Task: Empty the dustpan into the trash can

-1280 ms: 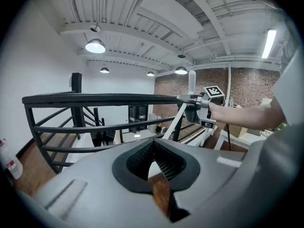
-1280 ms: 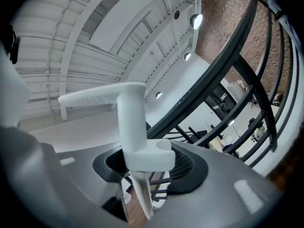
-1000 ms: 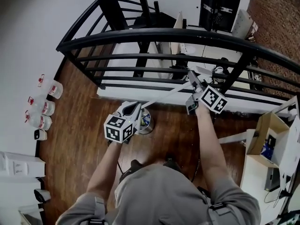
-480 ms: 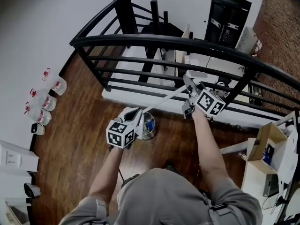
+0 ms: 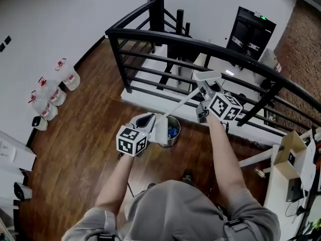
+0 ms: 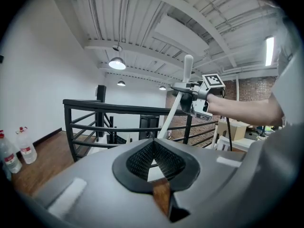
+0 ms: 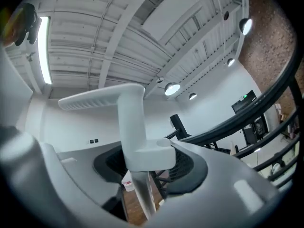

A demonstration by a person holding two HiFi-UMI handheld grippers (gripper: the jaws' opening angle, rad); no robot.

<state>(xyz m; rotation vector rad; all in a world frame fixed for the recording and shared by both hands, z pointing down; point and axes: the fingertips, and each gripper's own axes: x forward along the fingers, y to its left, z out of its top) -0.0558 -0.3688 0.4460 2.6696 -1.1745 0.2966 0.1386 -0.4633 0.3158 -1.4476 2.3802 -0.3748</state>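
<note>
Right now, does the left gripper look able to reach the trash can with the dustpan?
Probably yes: the left gripper holds the dustpan right beside the trash can, nothing stands between, and the railing lies beyond it.

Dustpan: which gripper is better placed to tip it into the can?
Likely left: the left gripper grips the pan right beside the can; the right gripper holds the handle up high.
</note>
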